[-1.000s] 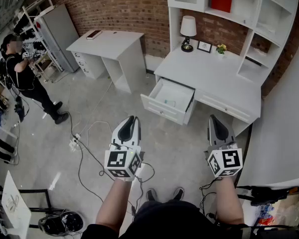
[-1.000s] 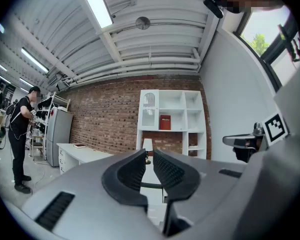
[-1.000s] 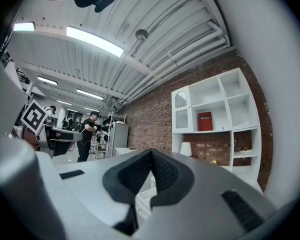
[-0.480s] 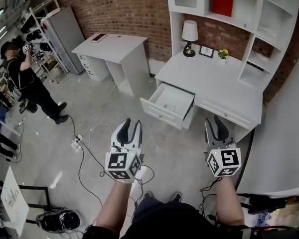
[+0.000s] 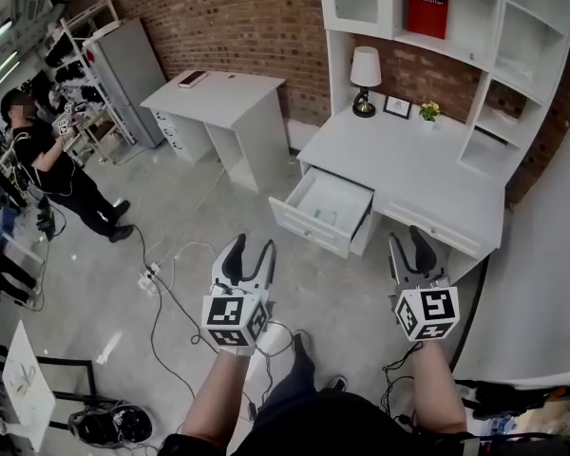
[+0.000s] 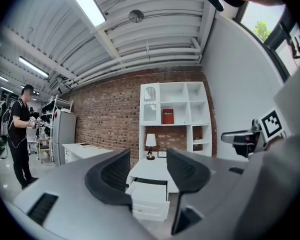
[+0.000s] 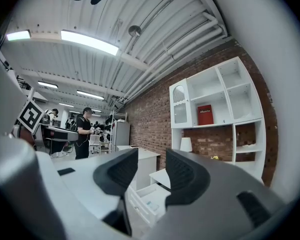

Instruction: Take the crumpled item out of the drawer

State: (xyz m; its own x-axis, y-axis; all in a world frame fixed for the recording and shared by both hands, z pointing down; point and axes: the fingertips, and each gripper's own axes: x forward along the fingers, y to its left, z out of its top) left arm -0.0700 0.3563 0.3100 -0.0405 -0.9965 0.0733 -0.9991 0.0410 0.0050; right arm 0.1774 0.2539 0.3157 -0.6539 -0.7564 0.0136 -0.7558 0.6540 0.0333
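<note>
1. Recording tool state first: my left hand-held gripper (image 5: 250, 248) and my right hand-held gripper (image 5: 409, 243) both point level. Their jaws have just been opening and now stand wide apart, with nothing between the pads of either.
2. The drawer (image 5: 309, 232) stands pulled out of the white worktop (image 5: 408, 155). It is ahead of me, between the two tools and well apart from both.
3. A small pale object (image 5: 329, 214) lies on the drawer floor. I take it for the crumpled item; it is too small to tell its shape or long axis.
4. The left gripper view centres the drawer's closed front between its jaws. The right gripper view looks into the open interior, low between its jaws.
5. Judgement: neither tool is clearly nearer. The reach must go forward, then down over the drawer wall.
</note>
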